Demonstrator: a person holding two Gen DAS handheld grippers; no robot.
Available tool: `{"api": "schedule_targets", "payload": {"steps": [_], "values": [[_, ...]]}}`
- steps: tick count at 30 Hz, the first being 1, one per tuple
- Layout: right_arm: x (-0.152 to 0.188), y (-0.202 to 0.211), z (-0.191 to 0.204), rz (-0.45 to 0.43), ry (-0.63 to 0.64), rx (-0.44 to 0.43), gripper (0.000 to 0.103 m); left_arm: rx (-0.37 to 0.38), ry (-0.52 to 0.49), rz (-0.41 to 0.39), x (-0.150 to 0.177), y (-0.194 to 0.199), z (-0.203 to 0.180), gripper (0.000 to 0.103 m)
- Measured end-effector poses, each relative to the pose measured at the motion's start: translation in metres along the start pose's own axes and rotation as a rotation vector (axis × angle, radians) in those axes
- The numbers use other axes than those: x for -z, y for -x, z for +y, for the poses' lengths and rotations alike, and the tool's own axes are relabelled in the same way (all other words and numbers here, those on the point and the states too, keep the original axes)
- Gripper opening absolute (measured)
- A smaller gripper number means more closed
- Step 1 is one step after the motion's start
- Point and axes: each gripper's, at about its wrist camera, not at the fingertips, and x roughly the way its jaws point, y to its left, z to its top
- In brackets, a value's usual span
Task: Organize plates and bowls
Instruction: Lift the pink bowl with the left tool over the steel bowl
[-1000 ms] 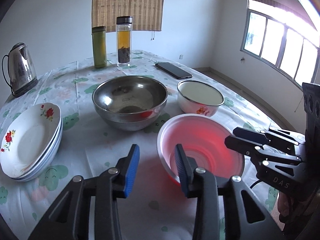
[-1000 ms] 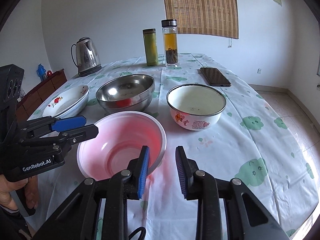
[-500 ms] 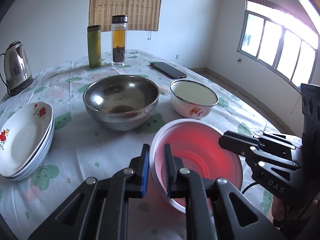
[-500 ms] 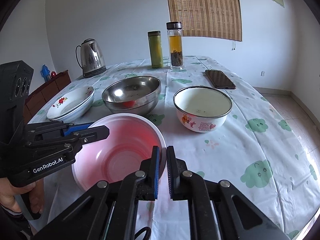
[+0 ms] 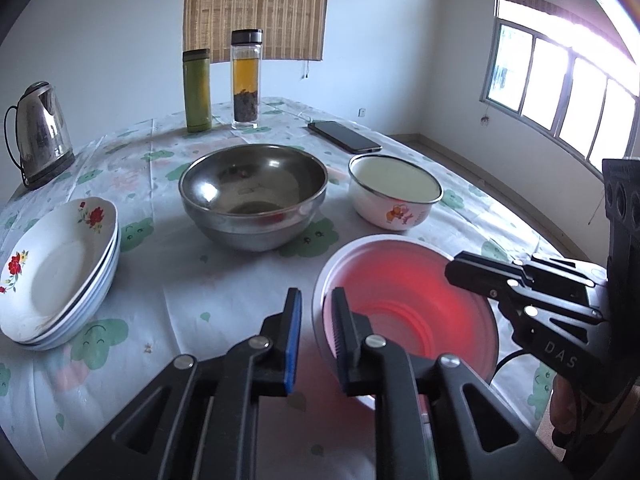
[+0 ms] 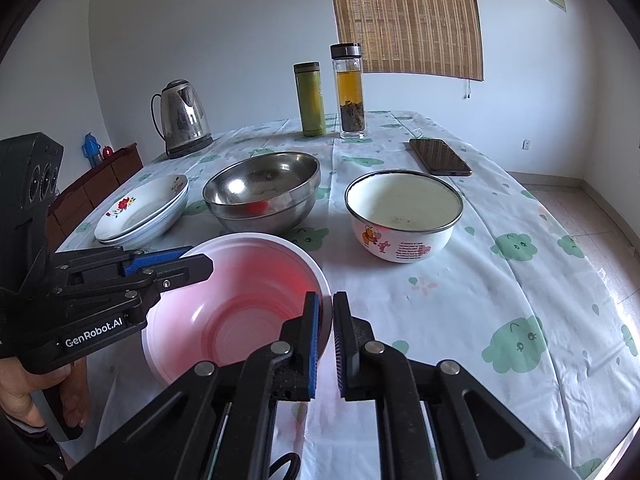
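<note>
Gripping now: I have both grippers on the pink bowl (image 5: 404,304)
Left gripper (image 5: 316,336): nearly closed, pinching the bowl's left rim
Right gripper (image 6: 326,330): narrowed onto the opposite rim
Pink bowl: at the worktop's (image 6: 460,300) near edge; whether lifted, I cannot tell
Beyond: steel bowl (image 5: 253,196); enamel bowl (image 5: 394,192); stacked plates (image 5: 56,272) at left

3 bowls: pink (image 5: 404,312), steel (image 5: 254,196), enamel (image 5: 394,200). 1 plate stack (image 5: 52,276). 2 bottles: green (image 5: 197,90), clear tea (image 5: 246,80). 1 kettle (image 5: 40,136), 1 phone (image 5: 344,142).
</note>
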Motion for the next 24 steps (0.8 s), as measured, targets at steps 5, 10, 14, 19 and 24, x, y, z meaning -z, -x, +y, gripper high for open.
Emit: {"api": "schedule_targets", "payload": {"steps": [5,10,14,19,24], "values": [[0.001,-0.001,0.0,0.002,0.001,0.008,0.008,0.005,0.007,-0.02,0.004,0.012,0.003,0.016],[0.001,0.001,0.003,-0.007,0.004,0.005,0.007,-0.005,-0.016,-0.023,0.005,0.013,-0.003,0.005],[0.0,0.003,0.002,-0.012,-0.004,0.005,0.007,0.005,0.002,-0.034,0.004,0.015,-0.001,0.004],[-0.004,0.007,0.005,-0.029,0.001,0.003,0.007,0.001,0.006,-0.059,-0.003,0.021,0.0,0.004],[-0.012,0.011,0.007,-0.05,0.011,0.004,0.007,-0.006,0.006,-0.084,-0.015,0.026,0.002,0.004]]}}
